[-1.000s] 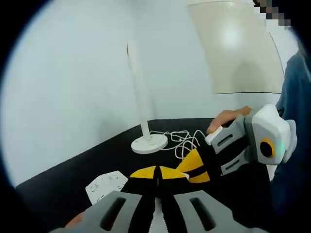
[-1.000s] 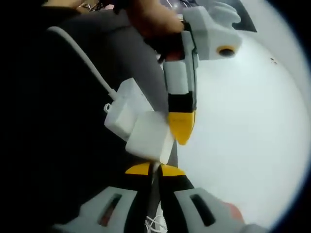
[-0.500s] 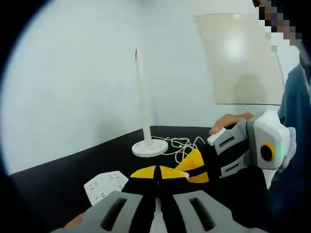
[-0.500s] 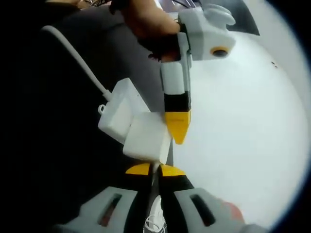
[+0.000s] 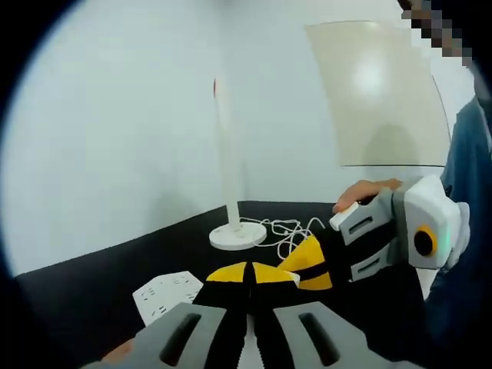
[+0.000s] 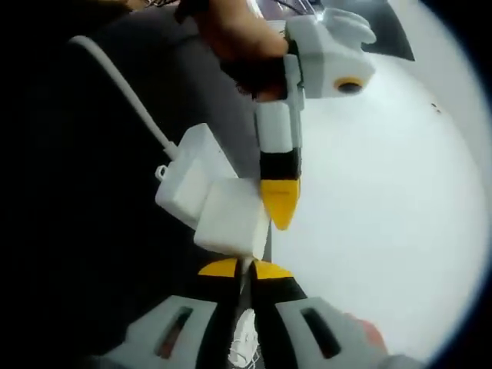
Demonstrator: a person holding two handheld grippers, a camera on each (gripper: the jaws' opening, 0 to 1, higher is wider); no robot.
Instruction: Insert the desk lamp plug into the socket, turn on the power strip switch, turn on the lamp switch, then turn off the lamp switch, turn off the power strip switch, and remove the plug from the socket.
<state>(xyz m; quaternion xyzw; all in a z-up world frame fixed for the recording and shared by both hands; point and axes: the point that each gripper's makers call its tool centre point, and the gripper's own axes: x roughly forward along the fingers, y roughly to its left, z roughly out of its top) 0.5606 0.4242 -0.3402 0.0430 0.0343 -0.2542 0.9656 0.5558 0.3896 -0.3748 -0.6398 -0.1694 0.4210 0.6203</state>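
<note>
we log: left gripper [image 5: 248, 270] jaws together; right gripper [image 6: 246, 268] clamped on the cable [image 6: 244, 350]. power strip [image 5: 164, 295] on black table [image 5: 92, 296], lamp base [image 5: 237, 234] beyond; plug adapter [image 6: 231, 217] beside left gripper's tip.

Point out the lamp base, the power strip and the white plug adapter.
lamp base [image 5: 237, 235]: left gripper view, round foot.
power strip [image 5: 165, 297]: left gripper view, top face.
white plug adapter [image 6: 231, 219]: right gripper view, flat side.
</note>
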